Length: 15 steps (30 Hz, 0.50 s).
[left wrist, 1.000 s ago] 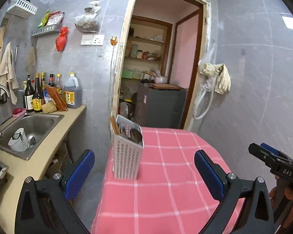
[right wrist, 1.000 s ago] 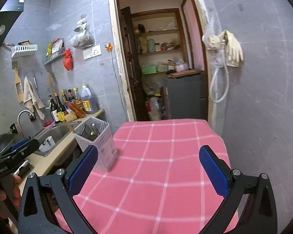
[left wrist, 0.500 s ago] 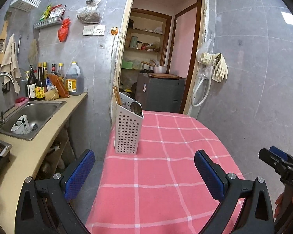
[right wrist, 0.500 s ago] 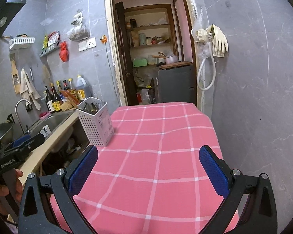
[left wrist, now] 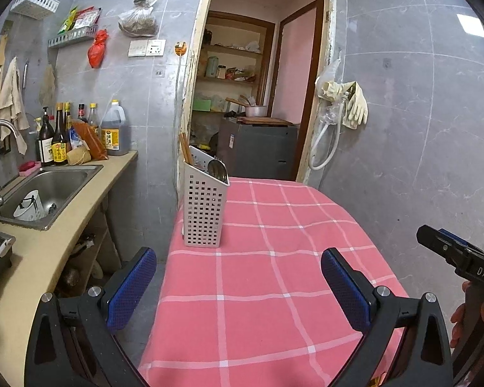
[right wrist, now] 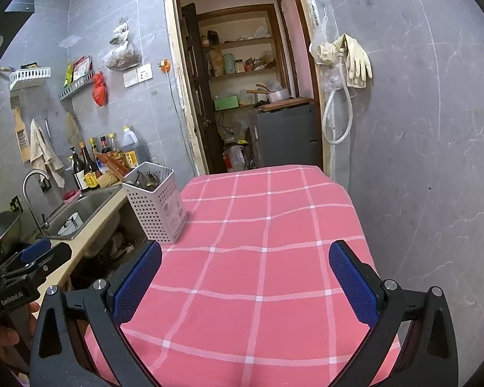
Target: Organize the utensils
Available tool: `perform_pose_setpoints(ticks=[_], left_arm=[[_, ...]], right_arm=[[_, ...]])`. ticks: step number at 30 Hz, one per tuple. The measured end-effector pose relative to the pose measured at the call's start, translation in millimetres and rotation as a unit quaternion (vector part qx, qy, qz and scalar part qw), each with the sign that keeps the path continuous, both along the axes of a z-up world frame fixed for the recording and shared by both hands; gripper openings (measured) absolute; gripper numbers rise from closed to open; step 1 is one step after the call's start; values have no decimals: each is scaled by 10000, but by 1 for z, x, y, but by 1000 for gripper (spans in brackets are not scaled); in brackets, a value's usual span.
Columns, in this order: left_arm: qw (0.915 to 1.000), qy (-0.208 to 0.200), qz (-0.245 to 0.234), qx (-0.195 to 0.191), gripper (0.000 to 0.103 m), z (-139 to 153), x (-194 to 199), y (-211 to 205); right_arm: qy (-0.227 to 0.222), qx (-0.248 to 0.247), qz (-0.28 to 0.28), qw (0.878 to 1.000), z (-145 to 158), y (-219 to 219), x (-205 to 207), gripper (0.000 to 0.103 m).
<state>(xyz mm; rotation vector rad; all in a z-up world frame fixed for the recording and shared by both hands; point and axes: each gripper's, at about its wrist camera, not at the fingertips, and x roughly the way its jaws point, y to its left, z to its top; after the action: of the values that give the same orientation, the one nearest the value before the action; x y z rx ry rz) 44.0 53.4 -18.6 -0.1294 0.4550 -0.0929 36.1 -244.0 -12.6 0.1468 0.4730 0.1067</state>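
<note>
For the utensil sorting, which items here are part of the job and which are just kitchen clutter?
Part of the job:
white holder on the pink cloth
spoon and chopsticks standing in it
left gripper and right gripper, both open

Just lying about:
bottles
sink with cup
rubber gloves

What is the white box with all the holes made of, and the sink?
The white box looks like plastic: matte, pale, with neat rows of square holes moulded through thin walls. The sink looks like steel: grey, shiny metal with soft reflections along its basin. The spoons poking out of the box also look like shiny metal, though they are small here.
</note>
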Motion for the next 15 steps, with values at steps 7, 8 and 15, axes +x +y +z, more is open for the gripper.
perform_pose_setpoints(ticks=[7, 8, 15], left_arm=[[10000, 17, 5, -36, 103, 0, 2, 2], [10000, 21, 10, -42, 103, 0, 2, 2], [10000, 53, 14, -83, 103, -3, 5, 3]], right_arm=[[123, 52, 90, 9999, -5, 6, 7, 102], [126, 56, 97, 9999, -6, 7, 7, 102], [147, 36, 145, 9998, -8, 13, 8, 102]])
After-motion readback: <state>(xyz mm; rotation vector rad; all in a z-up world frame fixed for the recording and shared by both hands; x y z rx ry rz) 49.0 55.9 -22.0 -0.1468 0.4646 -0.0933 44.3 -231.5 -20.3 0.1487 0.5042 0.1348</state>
